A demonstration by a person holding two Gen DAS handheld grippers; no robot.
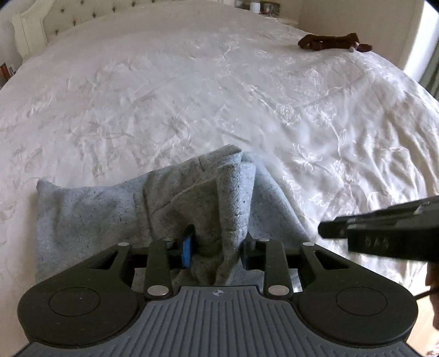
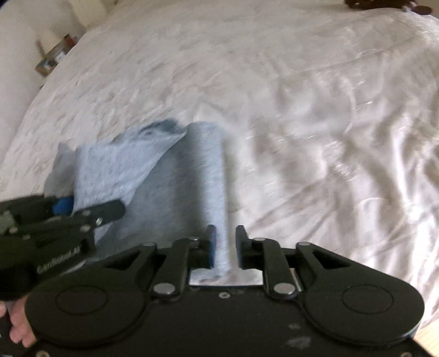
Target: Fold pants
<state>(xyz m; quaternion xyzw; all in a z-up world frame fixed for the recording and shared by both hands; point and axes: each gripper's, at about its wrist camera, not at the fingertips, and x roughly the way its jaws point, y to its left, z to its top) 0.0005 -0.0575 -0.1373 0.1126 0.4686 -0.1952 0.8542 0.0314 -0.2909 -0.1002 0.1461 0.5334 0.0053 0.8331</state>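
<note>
Clearly bunched grey fabric of the pants (image 1: 203, 208) sits clamped between the left gripper (image 1: 216, 247) jaws, while the right gripper (image 2: 225, 244) stands parted around a fold edge, pads not pressing; both over the white bedspread (image 1: 192, 96).

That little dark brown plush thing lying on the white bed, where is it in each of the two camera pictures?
Left wrist view: the dark brown plush toy lies upper right, far across the white embroidered bedspread.
Right wrist view: only its edge shows at the top right corner.
Shared landmark: the light grey-blue knit pants near the bottom.
</note>
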